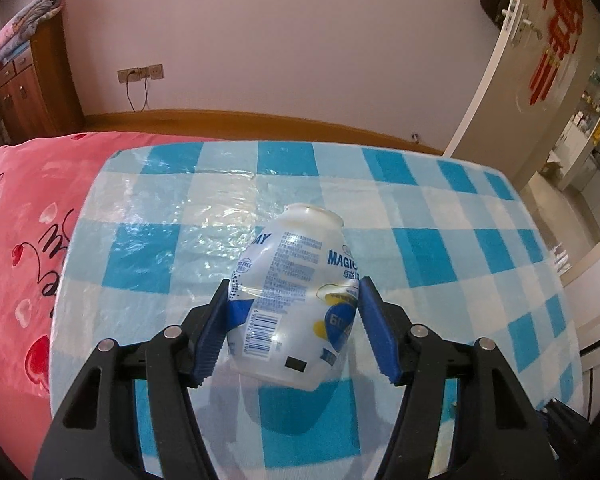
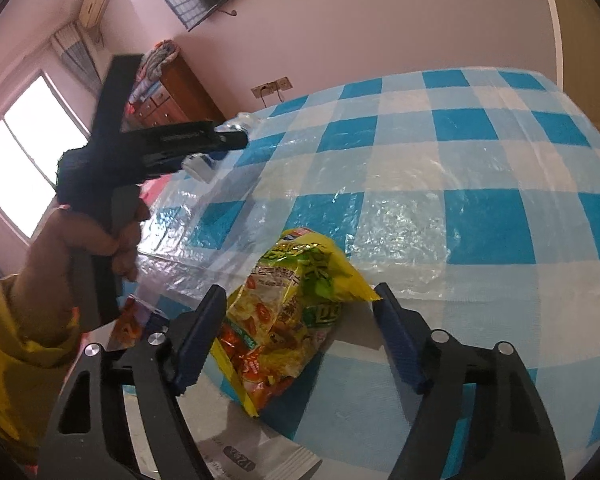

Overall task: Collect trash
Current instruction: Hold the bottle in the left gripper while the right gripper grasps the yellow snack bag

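In the left wrist view a white plastic drink bottle [image 1: 296,292] with a blue and yellow label sits between the blue pads of my left gripper [image 1: 294,292]. Both pads touch its sides and it hangs a little above the blue-and-white checked tablecloth [image 1: 440,248]. In the right wrist view a yellow snack wrapper [image 2: 288,316] lies on the tablecloth [image 2: 480,208] between the open fingers of my right gripper [image 2: 298,300]. The fingers stand apart from the wrapper. The left hand-held gripper [image 2: 172,148] shows at the left, with part of the bottle [image 2: 198,166] below it.
A white printed packet [image 2: 252,460] and an orange-and-blue packet [image 2: 134,320] lie near the table's front edge. A pink bedspread [image 1: 16,240] borders the table on the left. A wooden cabinet [image 1: 28,84] stands by the wall, an open door [image 1: 512,80] at the right.
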